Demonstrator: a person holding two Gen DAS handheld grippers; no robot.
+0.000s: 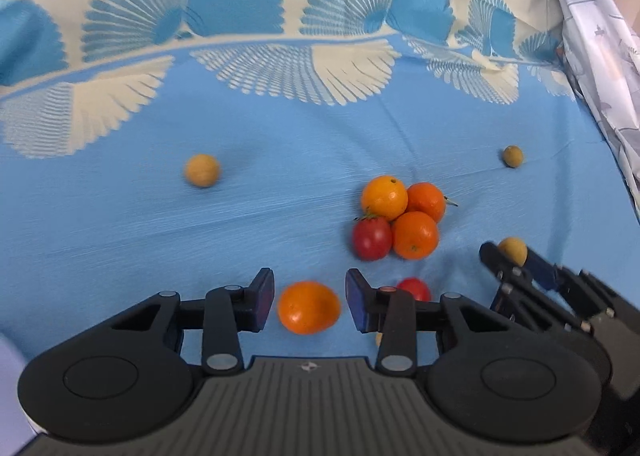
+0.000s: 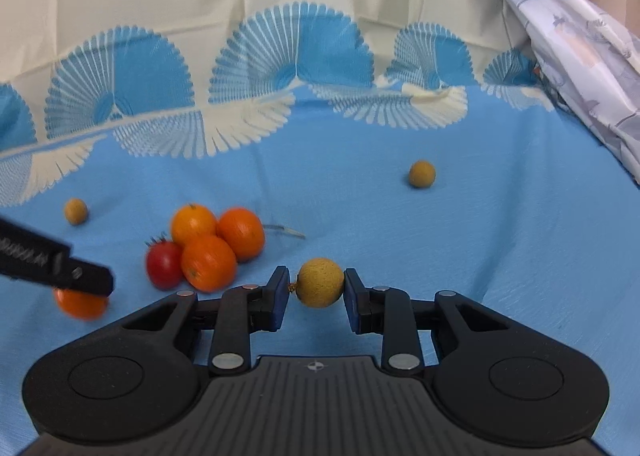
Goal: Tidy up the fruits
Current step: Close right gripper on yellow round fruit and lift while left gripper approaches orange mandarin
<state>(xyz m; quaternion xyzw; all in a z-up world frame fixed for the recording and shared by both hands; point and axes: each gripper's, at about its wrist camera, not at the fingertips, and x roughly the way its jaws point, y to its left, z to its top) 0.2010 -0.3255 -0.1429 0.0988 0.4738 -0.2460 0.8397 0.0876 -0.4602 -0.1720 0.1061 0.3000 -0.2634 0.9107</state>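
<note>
An orange [image 1: 309,307] lies on the blue cloth [image 1: 160,236] between the fingertips of my left gripper [image 1: 310,298]; thin gaps show on both sides, so the jaws are open. Its finger [image 2: 86,278] hangs over that orange [image 2: 80,304] in the right wrist view. My right gripper [image 2: 316,288] is shut on a tan longan [image 2: 320,282], also visible as the longan [image 1: 513,250] at the right. Three oranges [image 1: 414,234] and a red tomato [image 1: 372,238] sit in a cluster. A second tomato [image 1: 414,288] is half hidden behind my left gripper's right finger.
Two loose longans lie on the cloth, one at the far left [image 1: 202,170] and one at the far right [image 1: 512,156]. A pale patterned fabric [image 1: 600,56] rises along the right edge. The cloth's cream fan-patterned part [image 1: 280,68] slopes up at the back.
</note>
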